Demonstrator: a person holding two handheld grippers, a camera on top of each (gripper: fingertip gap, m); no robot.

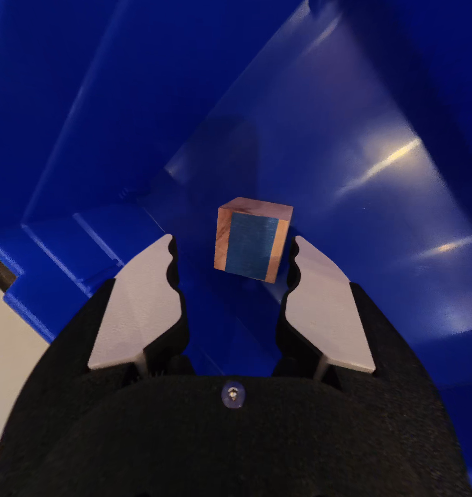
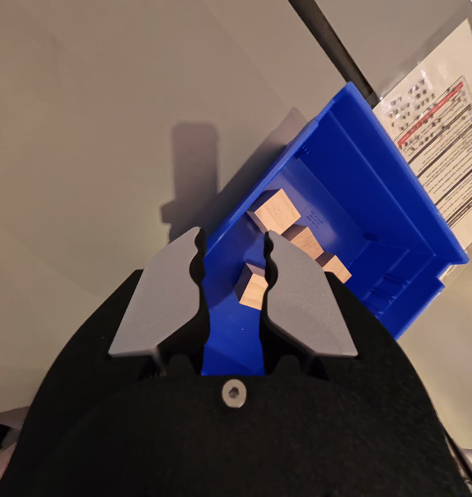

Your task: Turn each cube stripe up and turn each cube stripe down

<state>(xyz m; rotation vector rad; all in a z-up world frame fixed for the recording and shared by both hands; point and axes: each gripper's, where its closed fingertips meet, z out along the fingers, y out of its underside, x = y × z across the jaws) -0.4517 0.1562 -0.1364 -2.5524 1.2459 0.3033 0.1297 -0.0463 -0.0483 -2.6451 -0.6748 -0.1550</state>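
Inside the blue bin (image 1: 337, 134), your left gripper (image 1: 233, 251) has its fingers (image 1: 143, 295) spread wide and grasping nothing — the striped cube (image 1: 252, 239) sits just past the tips, in line with the gap between them and apart from both. Its blue stripe (image 1: 249, 244) faces you on the near side face, and the top face is bare wood. The cube rests on the bin floor, with the bin's walls rising behind it and to the left.

Over on the right, your right gripper (image 2: 233, 235) hangs above the near edge of a blue bin (image 2: 377, 188), fingers (image 2: 159, 290) parted with a narrower gap and empty. Just beyond the tips, one wooden cube (image 2: 252, 289) lies on the bin floor, partly hidden by the right finger. Farther in, three more cubes (image 2: 277, 212) sit in a close row — all showing plain wood from here. The bin stands on a pale desk (image 2: 81, 134); a printed sheet (image 2: 444, 150) lies past its far side.
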